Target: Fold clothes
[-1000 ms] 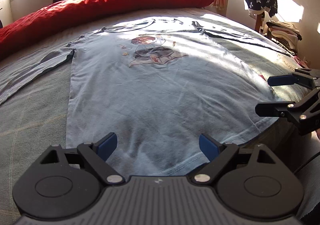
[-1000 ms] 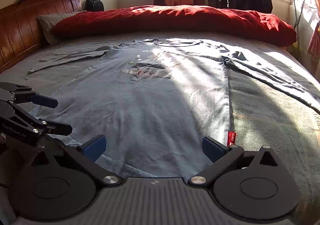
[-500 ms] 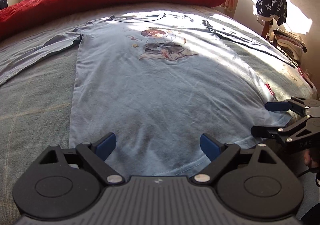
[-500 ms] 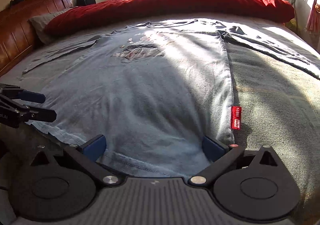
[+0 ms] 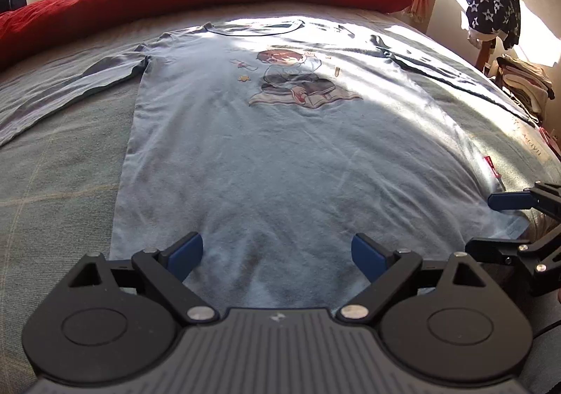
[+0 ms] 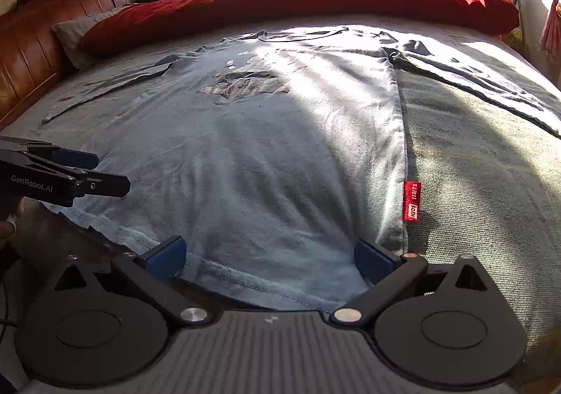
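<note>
Shirt (image 5: 280, 155) lies flat, print up, sleeves spread, across bed (image 5: 52, 190); hem at near edge. No fold visible. Left hand-held gripper (image 5: 277, 250) spread wide over hem middle; right hand-held gripper (image 6: 270, 255) spread wide at hem's right corner, holding nothing. All folding remains.
</note>
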`<action>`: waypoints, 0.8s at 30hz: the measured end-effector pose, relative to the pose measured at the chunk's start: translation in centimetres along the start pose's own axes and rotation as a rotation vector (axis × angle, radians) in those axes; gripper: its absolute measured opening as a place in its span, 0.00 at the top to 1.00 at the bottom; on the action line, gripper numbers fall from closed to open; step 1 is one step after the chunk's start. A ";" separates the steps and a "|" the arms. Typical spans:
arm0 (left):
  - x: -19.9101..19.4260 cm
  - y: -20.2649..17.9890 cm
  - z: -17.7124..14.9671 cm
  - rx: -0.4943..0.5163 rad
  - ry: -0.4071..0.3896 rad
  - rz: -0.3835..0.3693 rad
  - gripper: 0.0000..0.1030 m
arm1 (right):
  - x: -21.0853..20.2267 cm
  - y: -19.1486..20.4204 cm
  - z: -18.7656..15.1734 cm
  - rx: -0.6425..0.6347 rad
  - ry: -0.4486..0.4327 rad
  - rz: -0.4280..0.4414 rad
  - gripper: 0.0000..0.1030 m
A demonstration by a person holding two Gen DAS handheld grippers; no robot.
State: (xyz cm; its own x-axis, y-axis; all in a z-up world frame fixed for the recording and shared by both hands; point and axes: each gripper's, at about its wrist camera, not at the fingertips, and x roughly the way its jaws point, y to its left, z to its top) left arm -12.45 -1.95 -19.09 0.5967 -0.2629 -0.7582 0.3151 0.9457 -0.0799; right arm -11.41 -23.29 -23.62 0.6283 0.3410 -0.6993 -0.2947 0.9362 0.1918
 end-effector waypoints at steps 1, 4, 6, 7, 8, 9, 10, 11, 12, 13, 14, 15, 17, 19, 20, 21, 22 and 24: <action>-0.3 0.0 0.1 -0.004 -0.001 0.004 0.11 | -0.4 -0.7 0.7 0.024 -0.001 0.021 0.00; -0.9 0.4 1.3 -0.017 -0.025 0.028 0.11 | -1.6 -2.9 3.5 0.048 -0.020 0.039 0.00; -1.0 0.6 2.5 -0.028 -0.045 0.031 0.11 | -2.1 -5.3 6.8 0.056 -0.043 0.022 0.00; -1.0 0.7 3.1 -0.035 -0.056 0.029 0.11 | -2.4 -6.4 8.5 0.060 -0.054 0.014 0.00; -0.9 0.9 3.6 -0.043 -0.067 0.027 0.11 | -2.3 -7.5 9.9 0.075 -0.060 0.017 0.00; -0.8 1.1 4.2 -0.050 -0.076 0.024 0.11 | -2.0 -9.4 12.2 0.105 -0.073 0.027 0.00; -0.6 1.2 4.7 -0.054 -0.082 0.023 0.11 | -0.9 -11.0 13.7 0.141 -0.064 0.032 0.00; -0.4 1.3 5.2 -0.056 -0.087 0.027 0.11 | 0.1 -12.5 15.3 0.177 -0.055 0.037 0.00; -0.1 1.5 5.6 -0.060 -0.091 0.034 0.11 | 1.2 -14.0 16.8 0.213 -0.046 0.043 0.00; 0.1 1.6 6.1 -0.067 -0.094 0.043 0.11 | 2.2 -15.5 18.3 0.249 -0.038 0.048 0.00; 0.4 1.8 6.4 -0.073 -0.098 0.050 0.11 | 3.2 -17.1 19.9 0.285 -0.029 0.053 0.00; 0.6 2.0 6.7 -0.079 -0.101 0.052 0.11 | 4.3 -18.6 21.4 0.320 -0.020 0.058 0.00; 1.0 2.6 7.2 -0.092 -0.105 0.054 0.11 | 6.9 -20.8 23.7 0.385 0.016 0.071 0.00; 1.5 3.1 7.4 -0.099 -0.106 0.066 0.11 | 10.1 -22.0 24.8 0.423 0.064 0.061 0.00; 1.8 3.3 7.6 -0.102 -0.106 0.074 0.11 | 11.3 -22.4 25.0 0.433 0.078 0.053 0.00; 2.0 3.5 7.7 -0.105 -0.106 0.082 0.11 | 12.5 -22.7 25.2 0.442 0.093 0.045 0.00; 2.3 3.7 7.8 -0.108 -0.106 0.089 0.11 | 14.0 -23.2 25.1 0.451 0.108 0.036 0.00; 2.7 4.1 8.0 -0.118 -0.106 0.093 0.11 | 16.4 -23.7 24.9 0.433 0.131 0.003 0.00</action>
State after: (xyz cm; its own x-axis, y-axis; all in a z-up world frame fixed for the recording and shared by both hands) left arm -3.63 -0.29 -16.27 0.6957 -0.1863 -0.6937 0.1703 0.9810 -0.0927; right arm 23.81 -37.73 -22.48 0.5231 0.3565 -0.7741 0.0490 0.8942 0.4450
